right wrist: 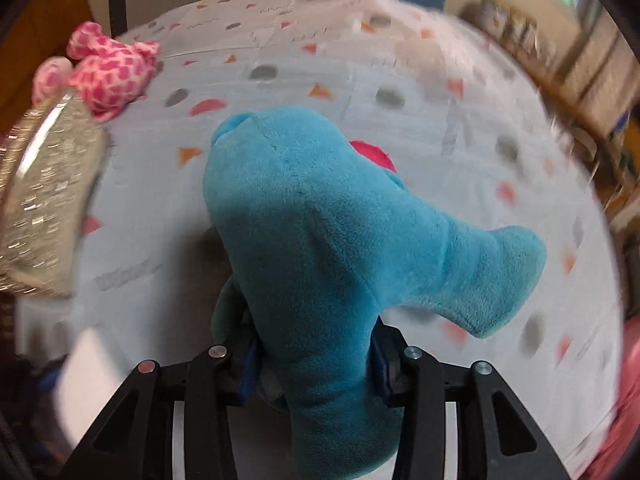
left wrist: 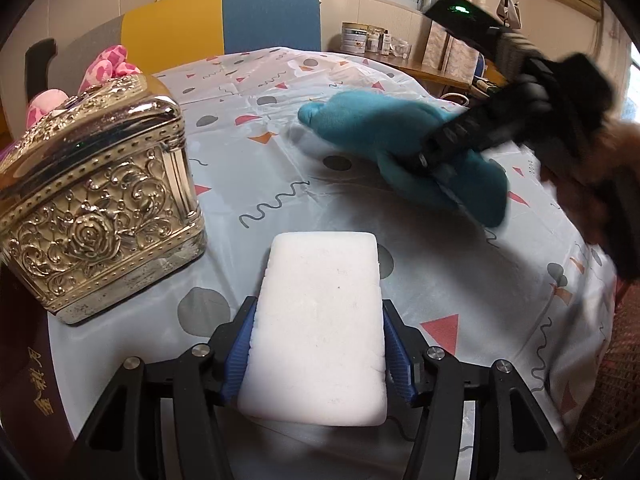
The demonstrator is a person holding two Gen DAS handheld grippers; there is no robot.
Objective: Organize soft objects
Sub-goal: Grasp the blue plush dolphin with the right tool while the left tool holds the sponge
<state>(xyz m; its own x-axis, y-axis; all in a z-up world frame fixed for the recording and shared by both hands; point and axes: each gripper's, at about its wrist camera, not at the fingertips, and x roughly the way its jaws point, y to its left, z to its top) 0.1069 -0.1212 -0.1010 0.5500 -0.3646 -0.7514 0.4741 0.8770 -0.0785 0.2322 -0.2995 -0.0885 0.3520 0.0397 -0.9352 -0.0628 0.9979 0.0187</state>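
The left tool [left wrist: 318, 354] pinches a white sponge [left wrist: 318, 332] between its blue pads [left wrist: 240, 354], one pad pressed on each long side. The sponge sticks out forward over the near edge of the table [left wrist: 420, 248], which is covered by a pale cloth printed with grey dots, red triangles and squiggles.

The right tool [right wrist: 314, 368] is closed on a blue plush toy [right wrist: 320, 240]; its blue pads [right wrist: 250, 364] press into the plush from both sides near the toy's narrow end. In the left wrist view the same toy [left wrist: 384, 128] lies stretched out toward the table's right edge with the right tool [left wrist: 444, 156] bearing down on it from the right, blurred. Whether the toy rests on the cloth or hangs just above it cannot be told.

An ornate silver metal box [left wrist: 100, 208] with a rose relief stands at the left edge of the table, lid closed. Behind it, toward the far left corner, lies a pink patterned plush toy [right wrist: 116, 72], close to the box. A chair [left wrist: 220, 16] with yellow and blue back panels stands beyond the far edge.
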